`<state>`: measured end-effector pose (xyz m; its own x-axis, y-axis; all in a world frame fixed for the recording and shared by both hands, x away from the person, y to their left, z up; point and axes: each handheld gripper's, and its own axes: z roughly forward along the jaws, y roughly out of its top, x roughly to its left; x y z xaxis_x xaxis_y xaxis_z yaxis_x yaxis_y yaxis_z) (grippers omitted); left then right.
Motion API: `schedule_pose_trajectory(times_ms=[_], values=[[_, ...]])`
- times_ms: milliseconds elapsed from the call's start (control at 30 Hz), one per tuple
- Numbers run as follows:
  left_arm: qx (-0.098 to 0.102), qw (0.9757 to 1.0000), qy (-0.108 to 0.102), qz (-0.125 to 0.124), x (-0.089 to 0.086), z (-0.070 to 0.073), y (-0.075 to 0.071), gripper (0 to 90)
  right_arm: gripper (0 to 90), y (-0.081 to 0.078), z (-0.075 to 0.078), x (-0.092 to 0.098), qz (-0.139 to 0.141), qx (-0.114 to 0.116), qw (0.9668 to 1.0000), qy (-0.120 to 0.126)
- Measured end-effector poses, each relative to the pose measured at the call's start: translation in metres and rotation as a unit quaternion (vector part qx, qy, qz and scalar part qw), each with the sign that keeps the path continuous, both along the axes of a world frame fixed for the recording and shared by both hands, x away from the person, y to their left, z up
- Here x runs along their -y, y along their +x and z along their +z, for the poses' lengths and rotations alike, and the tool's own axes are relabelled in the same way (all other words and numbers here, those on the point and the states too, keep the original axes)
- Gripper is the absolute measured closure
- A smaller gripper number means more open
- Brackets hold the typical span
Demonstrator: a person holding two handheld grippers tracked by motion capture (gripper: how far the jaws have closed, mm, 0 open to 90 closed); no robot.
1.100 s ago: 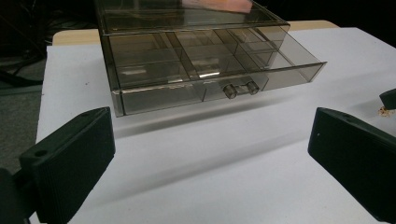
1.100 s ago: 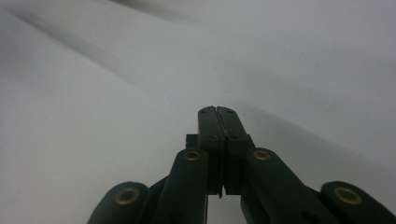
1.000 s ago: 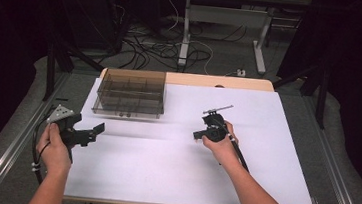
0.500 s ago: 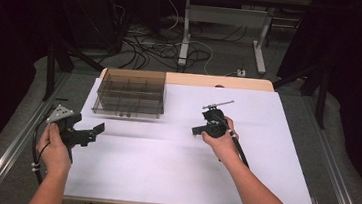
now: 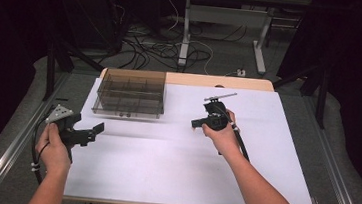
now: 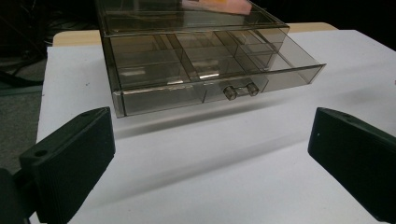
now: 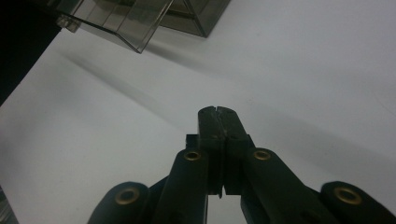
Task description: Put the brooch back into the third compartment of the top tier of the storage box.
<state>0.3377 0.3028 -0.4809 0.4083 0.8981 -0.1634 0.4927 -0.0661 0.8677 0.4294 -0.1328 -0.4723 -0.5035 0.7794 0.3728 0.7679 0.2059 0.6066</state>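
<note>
Though the smoky clear organizer (image 5: 130,93) is seen in all three views, no brand, label or readable writing shows on it, on the grippers or on the white table (image 5: 173,161). It stands at the far left part of the table, its drawer (image 6: 219,77) pulled partway out toward the person, with dividers inside and a small two-post handle (image 6: 240,90) on the front. Something pink and yellow (image 6: 219,5) lies behind or under the organizer's top panel in the left gripper view; it is cut off by the frame edge, and what it is cannot be told.

The left gripper (image 5: 97,130) hangs at the table's left edge, well apart from the organizer and pointed at it, its jaws spread wide with nothing between them (image 6: 210,154). The right gripper (image 5: 196,124) is held above the middle of the table, to the right of the organizer, jaws pressed together and gripping nothing (image 7: 217,112). Its view crops the organizer to one corner (image 7: 140,23) at the top, so the drawer's contents cannot be made out there. The room beyond the table is dark, with cables (image 5: 174,51) on the floor.
</note>
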Motion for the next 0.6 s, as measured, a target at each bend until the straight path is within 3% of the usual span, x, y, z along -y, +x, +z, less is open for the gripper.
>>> schedule_pose_trajectory(times_ms=[600], values=[[0.002, 1.0000, 0.000, 0.000, -0.001, 0.001, 0.000, 0.7, 90.0, 0.009, 0.029, -0.012, -0.001, 0.010, 0.9995, 0.029]])
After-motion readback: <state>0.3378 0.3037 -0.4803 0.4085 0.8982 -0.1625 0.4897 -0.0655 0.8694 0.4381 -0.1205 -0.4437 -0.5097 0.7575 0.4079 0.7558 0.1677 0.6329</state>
